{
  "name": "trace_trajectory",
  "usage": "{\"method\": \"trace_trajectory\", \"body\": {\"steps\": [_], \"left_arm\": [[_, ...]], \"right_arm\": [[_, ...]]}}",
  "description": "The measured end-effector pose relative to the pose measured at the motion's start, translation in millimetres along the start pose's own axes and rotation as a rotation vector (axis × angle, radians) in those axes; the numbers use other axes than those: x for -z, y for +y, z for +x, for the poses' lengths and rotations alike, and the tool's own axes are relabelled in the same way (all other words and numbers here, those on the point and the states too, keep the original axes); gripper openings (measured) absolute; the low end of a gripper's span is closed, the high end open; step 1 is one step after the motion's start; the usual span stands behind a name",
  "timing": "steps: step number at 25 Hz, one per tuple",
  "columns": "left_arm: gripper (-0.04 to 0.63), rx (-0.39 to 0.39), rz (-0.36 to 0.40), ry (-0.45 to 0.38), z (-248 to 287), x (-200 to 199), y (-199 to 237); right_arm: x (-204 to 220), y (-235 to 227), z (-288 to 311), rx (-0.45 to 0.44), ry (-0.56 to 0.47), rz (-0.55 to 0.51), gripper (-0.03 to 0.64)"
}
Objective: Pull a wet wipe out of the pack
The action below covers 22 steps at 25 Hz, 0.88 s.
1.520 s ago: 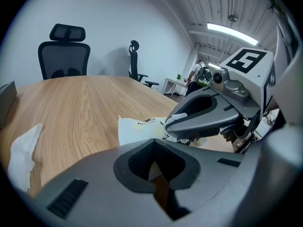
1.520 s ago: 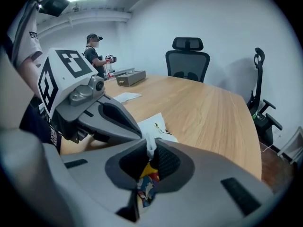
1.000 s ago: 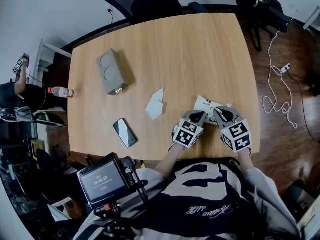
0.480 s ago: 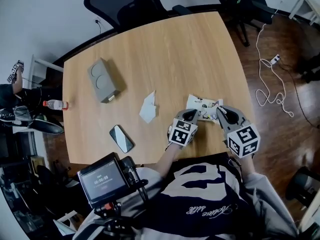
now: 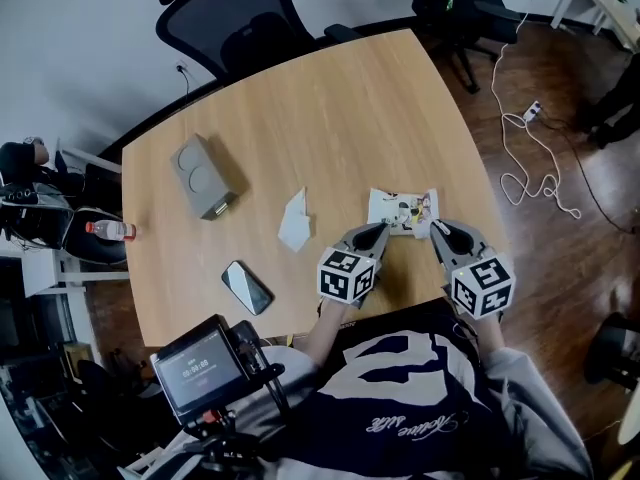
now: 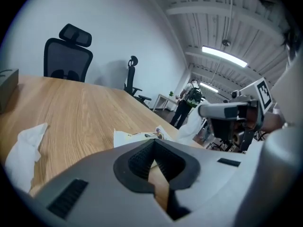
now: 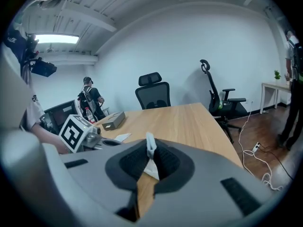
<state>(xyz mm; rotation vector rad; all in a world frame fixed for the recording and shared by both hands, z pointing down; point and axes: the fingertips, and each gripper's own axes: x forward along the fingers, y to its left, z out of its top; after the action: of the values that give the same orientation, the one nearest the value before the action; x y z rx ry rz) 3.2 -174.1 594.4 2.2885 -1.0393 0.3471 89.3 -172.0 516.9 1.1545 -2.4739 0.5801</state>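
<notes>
An office room with a dark wooden floor (image 5: 560, 98) and a black office chair (image 5: 225, 13) beyond the far edge of a pale wooden surface (image 5: 330, 118). Seen from above, a person holds two claws over the near edge. Well off to the left of the left claw (image 5: 372, 234) sit a grey box (image 5: 200, 176) and a phone (image 5: 247, 288). Nearer on that side lies a loose white sheet (image 5: 295, 220). The wet wipe pack (image 5: 402, 210) lies flat just ahead of both claws' tips. The left claw is clenched, with nothing visible between its pads. The right claw (image 5: 441, 231) is clenched on a white wet wipe (image 7: 150, 150), which pokes up between its pads. The pull appears well under way: a wipe is gripped and lifted off the surface. Whether its tail has fully left the pack cannot be told, so drawing it clear may be what remains.
</notes>
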Motion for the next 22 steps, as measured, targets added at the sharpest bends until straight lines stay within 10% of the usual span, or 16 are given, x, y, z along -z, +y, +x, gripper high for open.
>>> {"method": "trace_trajectory", "body": {"steps": [12, 22], "left_arm": [[0.003, 0.073, 0.016, -0.073, -59.2, -16.4, -43.2], [0.003, -0.057, -0.074, -0.201, -48.2, -22.2, -94.0]], "right_arm": [[24.9, 19.8, -32.4, 0.047, -0.047, 0.072, 0.015], [20.3, -0.4, -82.1, -0.081, -0.072, -0.017, 0.015]]}}
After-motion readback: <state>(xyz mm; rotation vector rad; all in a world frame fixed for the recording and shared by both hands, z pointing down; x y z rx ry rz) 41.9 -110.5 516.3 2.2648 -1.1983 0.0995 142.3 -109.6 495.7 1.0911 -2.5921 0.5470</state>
